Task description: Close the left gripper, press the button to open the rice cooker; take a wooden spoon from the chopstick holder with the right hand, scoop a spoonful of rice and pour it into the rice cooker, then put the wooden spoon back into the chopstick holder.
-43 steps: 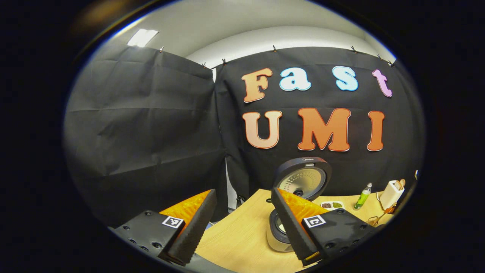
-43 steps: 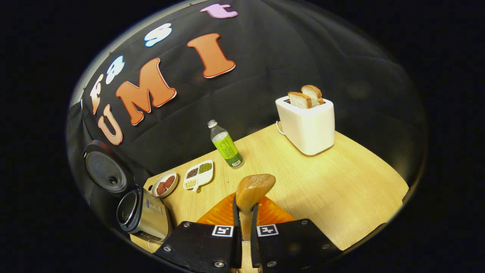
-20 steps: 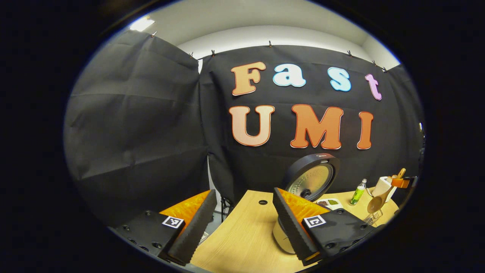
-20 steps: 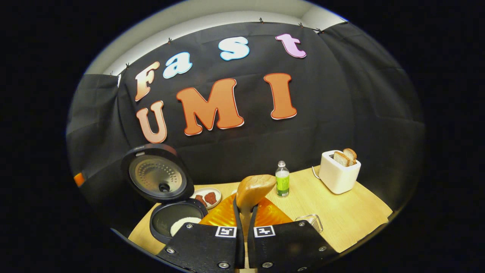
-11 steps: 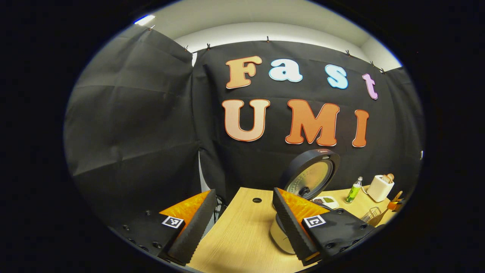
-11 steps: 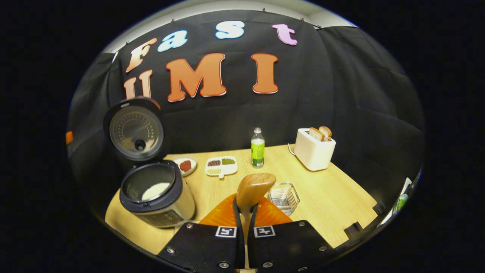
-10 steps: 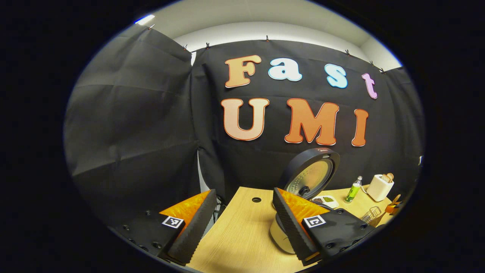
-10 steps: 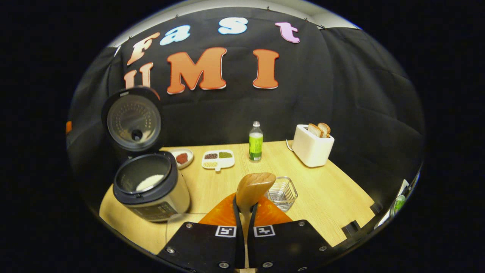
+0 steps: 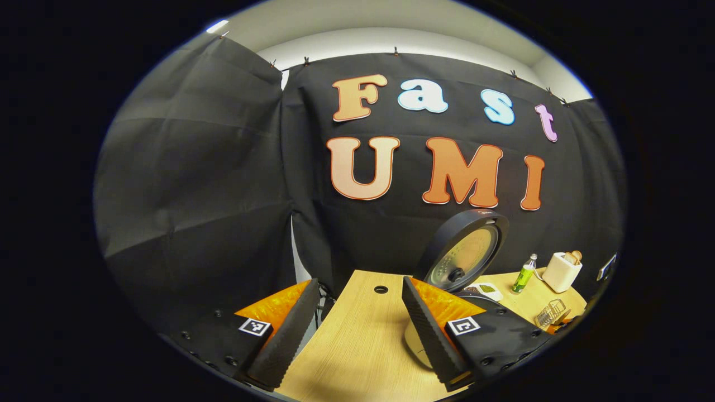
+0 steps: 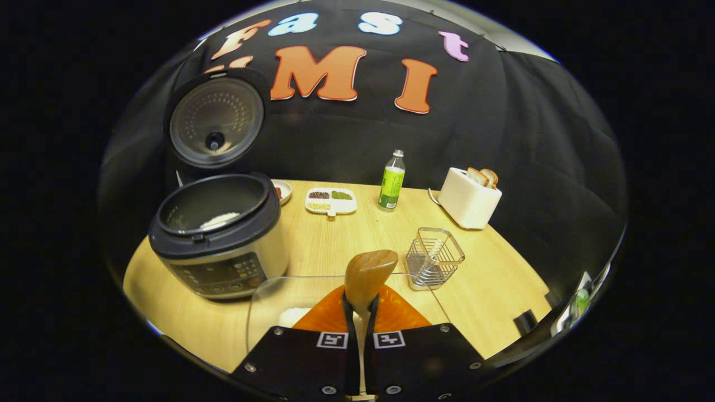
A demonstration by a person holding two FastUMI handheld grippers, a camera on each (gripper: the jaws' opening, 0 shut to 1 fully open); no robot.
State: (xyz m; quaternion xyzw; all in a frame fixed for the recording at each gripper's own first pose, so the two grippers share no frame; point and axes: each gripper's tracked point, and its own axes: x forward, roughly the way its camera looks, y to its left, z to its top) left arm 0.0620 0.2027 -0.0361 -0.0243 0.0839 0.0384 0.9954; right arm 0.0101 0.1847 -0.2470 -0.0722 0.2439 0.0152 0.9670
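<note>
I see my right gripper (image 10: 360,312) lower now, wooden spoon (image 10: 368,276) over a clear box of rice (image 10: 268,304), rice cooker (image 10: 220,234) closer and bigger, wire chopstick holder (image 10: 433,257) closer too, my left gripper (image 9: 357,329) turned a bit left

Glossy wooden spoon (image 10: 370,272), matt wood-grain table (image 10: 346,234), wire chopstick holder (image 10: 433,257) probably metal, clear plastic-looking tub (image 10: 268,301).

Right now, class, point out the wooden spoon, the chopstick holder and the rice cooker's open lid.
wooden spoon (image 10: 370,273), right gripper view, on its bowl.
chopstick holder (image 10: 434,258), right gripper view, on its wire front.
rice cooker lid (image 10: 216,121), right gripper view, on its inner plate.
</note>
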